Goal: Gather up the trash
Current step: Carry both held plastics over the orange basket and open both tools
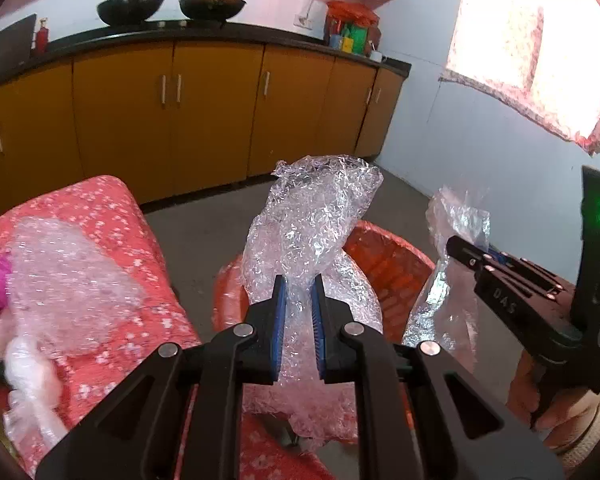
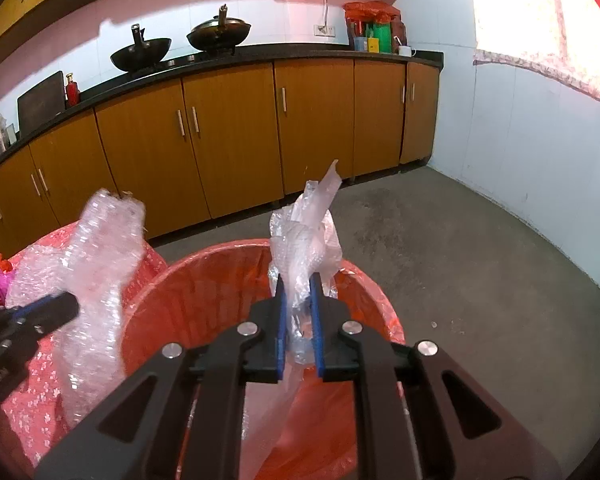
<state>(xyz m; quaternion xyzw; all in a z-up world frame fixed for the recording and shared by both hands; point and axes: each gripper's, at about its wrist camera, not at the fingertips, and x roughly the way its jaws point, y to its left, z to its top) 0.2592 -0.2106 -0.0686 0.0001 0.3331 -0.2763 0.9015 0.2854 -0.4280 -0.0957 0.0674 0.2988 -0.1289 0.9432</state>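
Two black woks (image 2: 180, 50) on dark worktop (image 2: 300, 54), upper centre. Orange-brown cabinet doors (image 2: 228, 136) beneath, across mid-frame. Red bottle (image 2: 72, 89) and dark board (image 2: 41, 102) at left. Colourful packets (image 2: 374, 28) at worktop's right end. Floral curtain (image 2: 548, 40) upper right; grey floor (image 2: 480, 264) lower right.

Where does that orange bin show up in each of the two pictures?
Left wrist view: orange bin sits centre, mostly hidden behind the bubble wrap held in the left tongs.
Right wrist view: the bin fills the lower centre, under the right tongs.
Shared landmark: two black woks on the counter.
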